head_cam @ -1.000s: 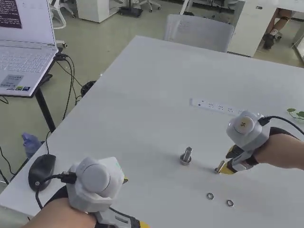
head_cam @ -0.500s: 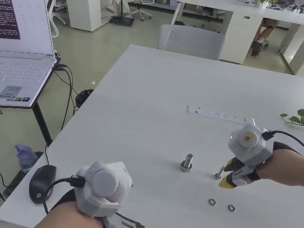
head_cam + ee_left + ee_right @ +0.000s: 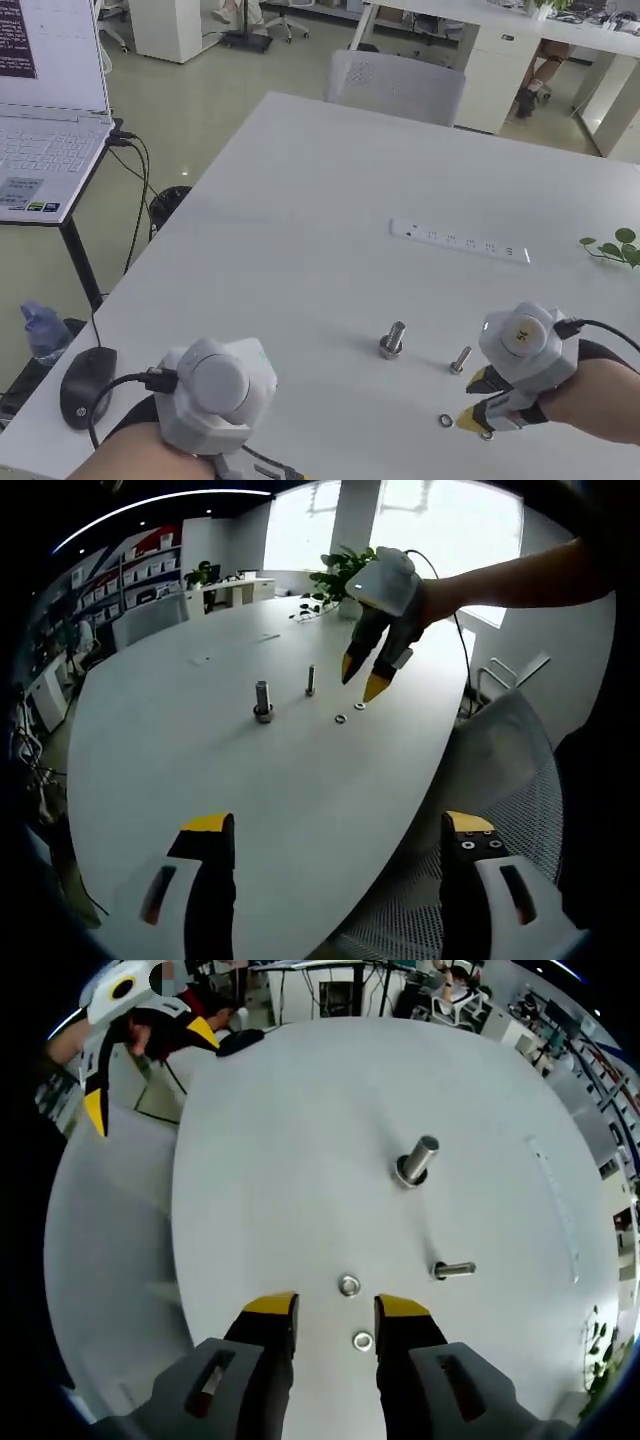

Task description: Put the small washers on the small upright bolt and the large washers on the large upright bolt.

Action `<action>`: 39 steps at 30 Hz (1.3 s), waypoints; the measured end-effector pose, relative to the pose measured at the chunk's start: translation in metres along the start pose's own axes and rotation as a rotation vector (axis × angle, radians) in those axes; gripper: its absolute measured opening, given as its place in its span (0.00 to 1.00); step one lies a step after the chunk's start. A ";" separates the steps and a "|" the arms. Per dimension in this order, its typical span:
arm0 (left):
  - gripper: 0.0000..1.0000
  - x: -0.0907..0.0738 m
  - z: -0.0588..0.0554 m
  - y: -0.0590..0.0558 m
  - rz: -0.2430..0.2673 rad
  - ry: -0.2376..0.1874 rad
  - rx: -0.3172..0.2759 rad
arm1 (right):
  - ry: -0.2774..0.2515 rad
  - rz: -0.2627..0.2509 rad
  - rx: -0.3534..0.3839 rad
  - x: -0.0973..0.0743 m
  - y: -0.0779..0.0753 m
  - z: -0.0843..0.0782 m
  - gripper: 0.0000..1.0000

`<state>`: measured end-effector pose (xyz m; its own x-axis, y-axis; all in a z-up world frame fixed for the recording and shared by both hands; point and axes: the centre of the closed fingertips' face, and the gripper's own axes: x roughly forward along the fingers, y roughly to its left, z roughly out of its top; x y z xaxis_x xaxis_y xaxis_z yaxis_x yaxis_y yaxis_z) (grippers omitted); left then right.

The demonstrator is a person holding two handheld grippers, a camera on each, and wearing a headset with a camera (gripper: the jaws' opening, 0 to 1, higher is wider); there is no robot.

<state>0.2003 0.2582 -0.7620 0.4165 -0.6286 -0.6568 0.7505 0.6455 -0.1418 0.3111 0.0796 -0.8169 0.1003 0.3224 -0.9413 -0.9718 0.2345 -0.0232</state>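
Note:
Two small washers lie near the table's front edge, one in the open and one between my right gripper's open fingers. In the head view my right gripper hovers over them, with one washer just left of its tips. The large bolt stands upright, and the small bolt is a little to its right. My left gripper is open with nothing in it, low at the near left and well back from the bolts.
On the white table a power strip lies beyond the bolts. Plant leaves show at the right edge. A mouse and a laptop sit on a side desk to the left, and a chair stands at the far edge.
My right gripper has drawn back from beside the small bolt toward me and now sits over the two washers. The head camera has shifted a little.

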 end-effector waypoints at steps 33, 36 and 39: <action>0.92 0.015 -0.006 0.014 0.111 -0.014 0.042 | 0.046 -0.033 0.020 0.058 -0.012 -0.019 0.30; 0.91 0.016 -0.005 0.012 0.098 -0.025 0.024 | 0.044 -0.030 0.023 0.057 -0.013 -0.017 0.29; 0.90 0.015 -0.006 0.012 0.094 -0.026 0.025 | 0.044 -0.033 0.021 0.058 -0.015 -0.017 0.28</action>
<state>0.2128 0.2586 -0.7779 0.4987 -0.5767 -0.6470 0.7197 0.6916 -0.0616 0.3278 0.0791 -0.8766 0.1222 0.2738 -0.9540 -0.9635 0.2636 -0.0477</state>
